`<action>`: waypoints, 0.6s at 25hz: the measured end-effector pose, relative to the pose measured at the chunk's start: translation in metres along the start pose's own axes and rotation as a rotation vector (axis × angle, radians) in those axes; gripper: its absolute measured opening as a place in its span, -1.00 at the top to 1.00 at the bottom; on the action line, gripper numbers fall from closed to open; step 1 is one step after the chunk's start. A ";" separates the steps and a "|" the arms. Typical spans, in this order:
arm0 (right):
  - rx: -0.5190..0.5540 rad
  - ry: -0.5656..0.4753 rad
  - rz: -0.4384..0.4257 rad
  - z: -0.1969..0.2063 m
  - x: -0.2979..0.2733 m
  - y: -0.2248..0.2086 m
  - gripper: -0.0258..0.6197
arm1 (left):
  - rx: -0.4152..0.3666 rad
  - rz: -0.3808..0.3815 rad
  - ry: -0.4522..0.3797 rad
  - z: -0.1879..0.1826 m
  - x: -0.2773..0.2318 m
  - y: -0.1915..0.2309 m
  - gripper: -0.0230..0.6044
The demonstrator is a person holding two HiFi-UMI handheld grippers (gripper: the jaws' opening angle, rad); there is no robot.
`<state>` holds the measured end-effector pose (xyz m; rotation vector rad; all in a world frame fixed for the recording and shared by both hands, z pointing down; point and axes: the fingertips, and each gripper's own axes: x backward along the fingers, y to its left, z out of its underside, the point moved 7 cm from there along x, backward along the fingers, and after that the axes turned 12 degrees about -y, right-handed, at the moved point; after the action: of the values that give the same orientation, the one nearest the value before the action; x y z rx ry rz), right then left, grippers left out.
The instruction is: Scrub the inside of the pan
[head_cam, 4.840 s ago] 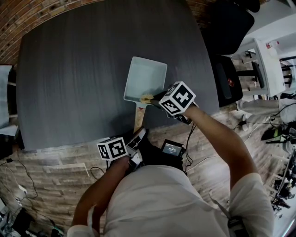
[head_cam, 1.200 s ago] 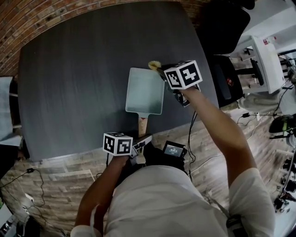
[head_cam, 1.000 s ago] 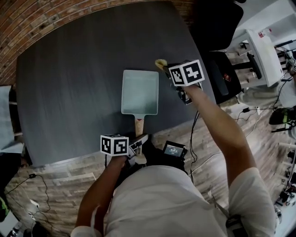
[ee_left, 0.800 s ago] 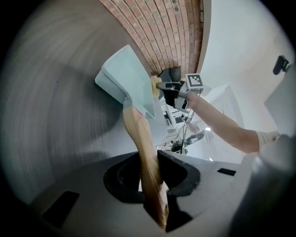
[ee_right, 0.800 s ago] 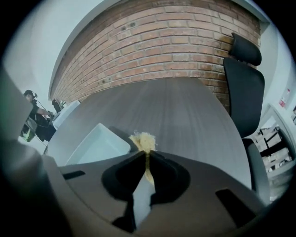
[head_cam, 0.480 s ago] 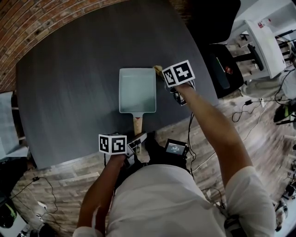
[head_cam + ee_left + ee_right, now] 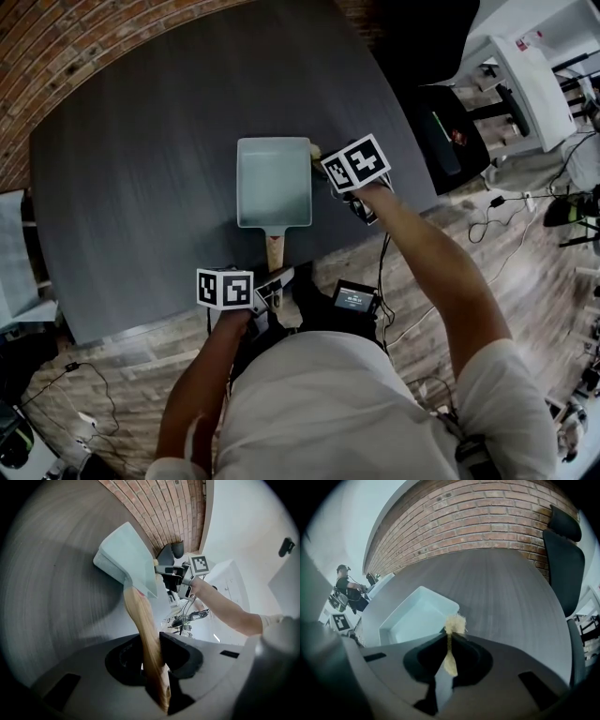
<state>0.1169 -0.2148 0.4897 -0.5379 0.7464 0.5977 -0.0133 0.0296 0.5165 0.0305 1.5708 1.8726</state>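
A pale blue square pan with a wooden handle lies on the dark table, handle toward me. My left gripper is shut on the end of that handle, and in the left gripper view the pan stands beyond its jaws. My right gripper hangs at the pan's far right corner, shut on a small yellowish scrubber. In the right gripper view the scrubber sticks out between the jaws, just over the rim of the pan.
A black office chair stands past the table's right side, and a brick wall runs behind. White furniture and floor cables are at the right. A person stands far off at the left.
My right gripper has brought the scrubber from beyond the pan's far right corner down and back to its right rim. The left gripper keeps hold of the handle.
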 end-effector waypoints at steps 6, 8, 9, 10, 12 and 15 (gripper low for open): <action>0.012 0.021 -0.052 0.015 0.006 0.014 0.81 | 0.006 -0.002 0.010 0.000 -0.001 0.001 0.62; 0.011 0.024 -0.067 0.019 0.008 0.018 0.81 | 0.006 -0.004 0.013 0.000 -0.001 0.000 0.62; 0.010 0.025 -0.075 0.021 0.009 0.021 0.81 | 0.008 -0.004 0.014 0.000 -0.001 0.000 0.62; 0.009 0.026 -0.083 0.024 0.010 0.023 0.81 | 0.009 -0.004 0.014 0.000 -0.002 0.000 0.62; 0.006 0.029 -0.101 0.029 0.013 0.027 0.81 | 0.012 -0.004 0.016 0.000 -0.002 0.000 0.62; 0.000 0.040 -0.129 0.039 0.017 0.034 0.81 | 0.017 -0.003 0.016 0.000 -0.002 -0.001 0.62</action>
<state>0.1220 -0.1605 0.4933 -0.5944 0.7432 0.4683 -0.0109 0.0289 0.5168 0.0208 1.5973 1.8617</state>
